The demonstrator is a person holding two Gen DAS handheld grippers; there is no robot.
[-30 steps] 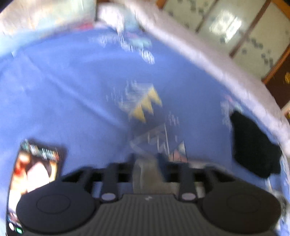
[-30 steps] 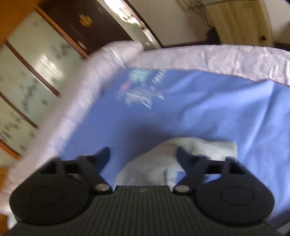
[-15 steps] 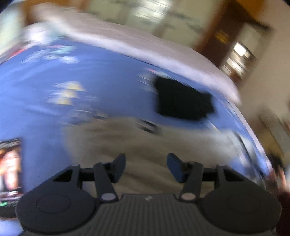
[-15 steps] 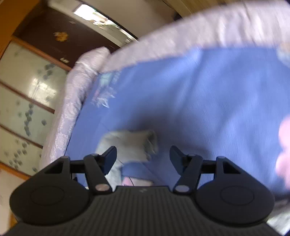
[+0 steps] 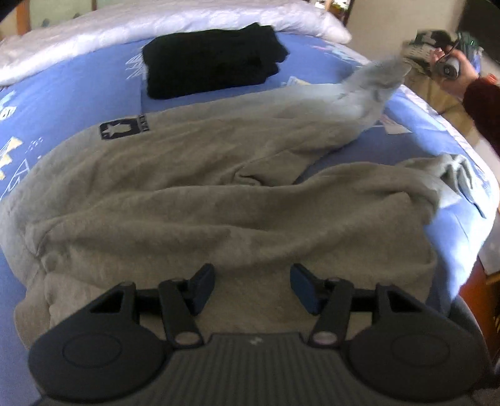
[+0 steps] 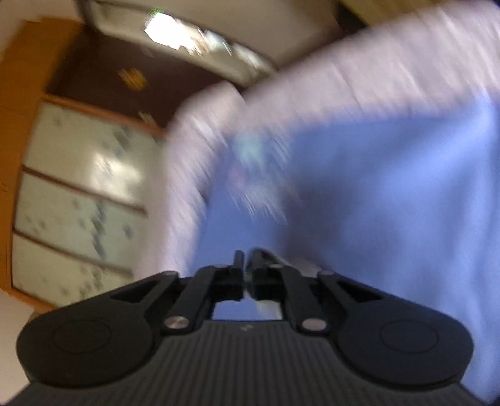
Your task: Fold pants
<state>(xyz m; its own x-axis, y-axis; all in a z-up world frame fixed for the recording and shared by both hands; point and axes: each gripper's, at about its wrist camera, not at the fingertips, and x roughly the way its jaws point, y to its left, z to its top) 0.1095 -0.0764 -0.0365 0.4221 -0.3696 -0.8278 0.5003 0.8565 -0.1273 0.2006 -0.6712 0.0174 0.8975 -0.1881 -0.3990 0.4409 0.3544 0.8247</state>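
Only the left wrist view shows the crumpled grey fleece pants (image 5: 193,200) spread beyond the left gripper (image 5: 252,289), jaws half-spread, empty. The right gripper (image 6: 245,274), blurred, jaws closing, nearly together; I cannot tell what they pinch.

The grey fleece pants (image 5: 200,200) lie spread across the middle of the left wrist view, on the blue printed bedsheet (image 5: 72,90). Behind them, in the upper middle, a folded black garment (image 5: 212,59) rests on the same sheet. The white quilted cover (image 5: 125,22) runs along the top edge, behind the black garment. One pant leg reaches toward the upper right, the other lies at the right.
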